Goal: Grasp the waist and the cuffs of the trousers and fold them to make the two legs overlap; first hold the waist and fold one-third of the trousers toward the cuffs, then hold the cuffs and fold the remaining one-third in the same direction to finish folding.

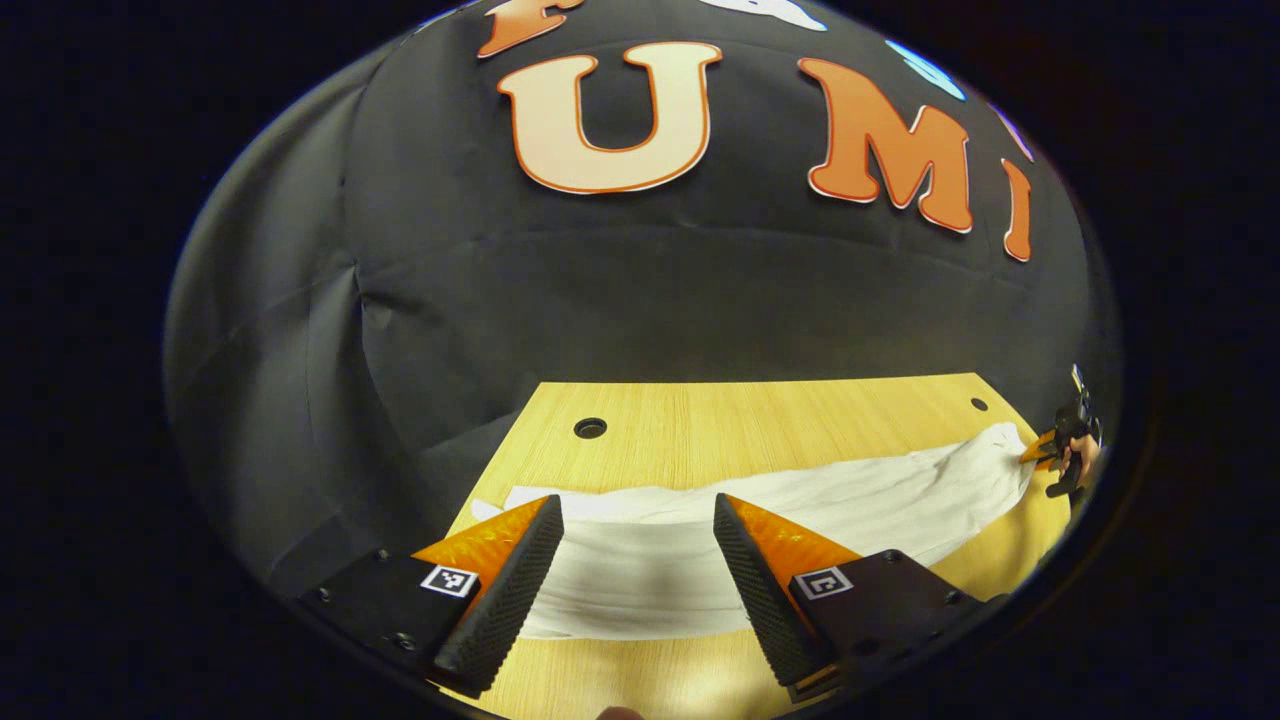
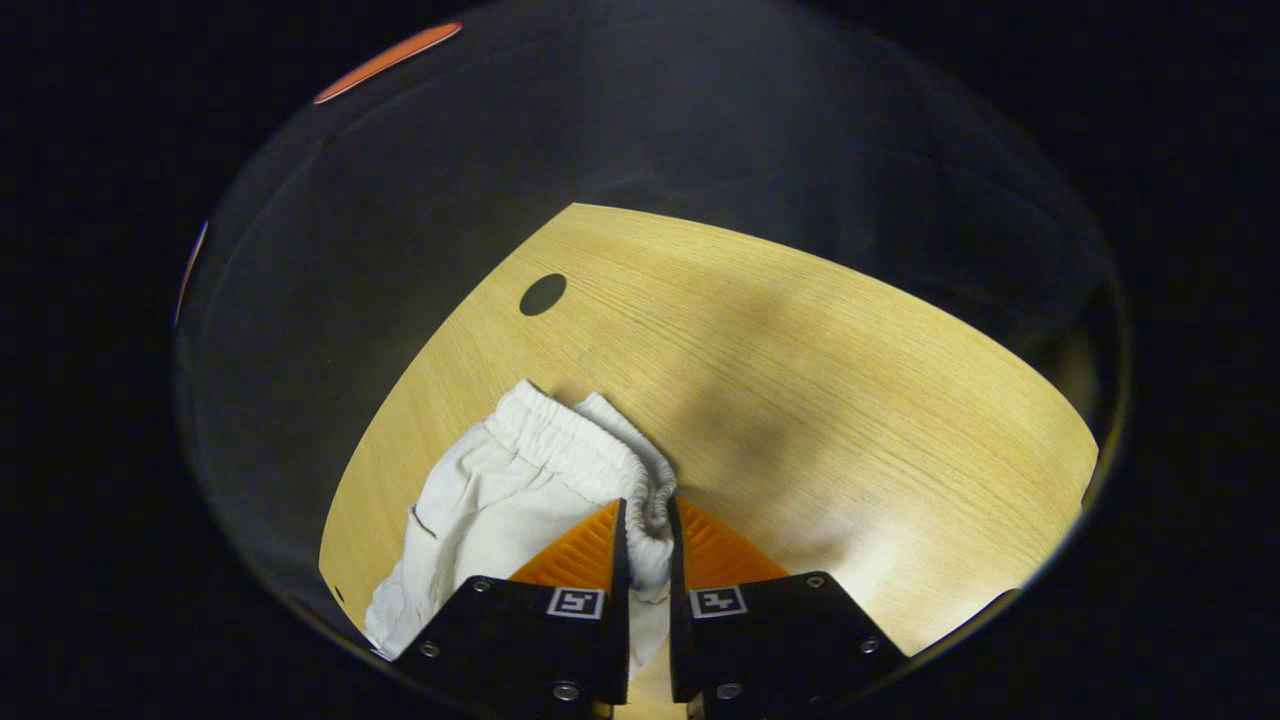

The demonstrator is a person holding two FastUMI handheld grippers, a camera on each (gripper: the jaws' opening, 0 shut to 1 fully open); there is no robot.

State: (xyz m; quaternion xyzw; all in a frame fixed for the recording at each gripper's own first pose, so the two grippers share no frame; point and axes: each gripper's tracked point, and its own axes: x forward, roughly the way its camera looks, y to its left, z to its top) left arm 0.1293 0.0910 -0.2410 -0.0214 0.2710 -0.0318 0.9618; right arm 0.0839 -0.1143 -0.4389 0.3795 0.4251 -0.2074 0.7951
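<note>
The white trousers (image 1: 800, 500) lie stretched across the wooden desk (image 1: 700, 410), the landmark here. At the desk's left end the left gripper (image 1: 638, 545) hangs with jaws wide, straddling the cuff end without touching it. At the far right end the right gripper (image 2: 647, 540) has its jaws narrow, pinching the gathered elastic waistband (image 2: 575, 445).

Risk, as a judgement: the thin, limp cotton could slip from that small pinch, or the left jaws could catch only one layer, so the legs would skew. The desk is smooth, pale woodgrain with round holes; the cloth is soft and creased.
</note>
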